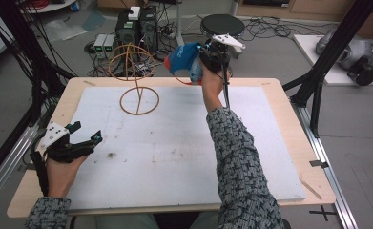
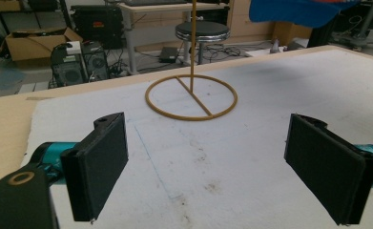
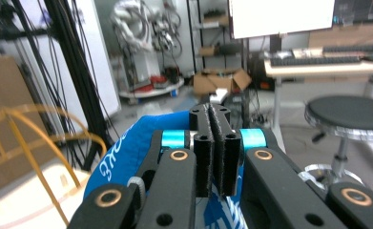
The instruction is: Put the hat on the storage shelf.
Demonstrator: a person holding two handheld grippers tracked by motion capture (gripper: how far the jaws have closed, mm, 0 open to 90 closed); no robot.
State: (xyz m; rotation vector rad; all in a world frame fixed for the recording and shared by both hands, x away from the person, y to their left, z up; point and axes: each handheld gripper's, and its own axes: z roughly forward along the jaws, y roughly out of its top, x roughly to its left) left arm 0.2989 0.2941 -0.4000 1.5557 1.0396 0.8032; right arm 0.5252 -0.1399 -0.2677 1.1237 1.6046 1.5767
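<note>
Cap [image 1: 181, 59] in blue fabric hangs clamped in our right gripper [image 1: 208, 59], raised beside the wire hat stand [image 1: 135, 71]; our left gripper [image 1: 81, 140] rests at the table's [image 1: 279, 90] near edge, jaws apart. A thin pinch could slip, or the cap could tip the light stand.
</note>
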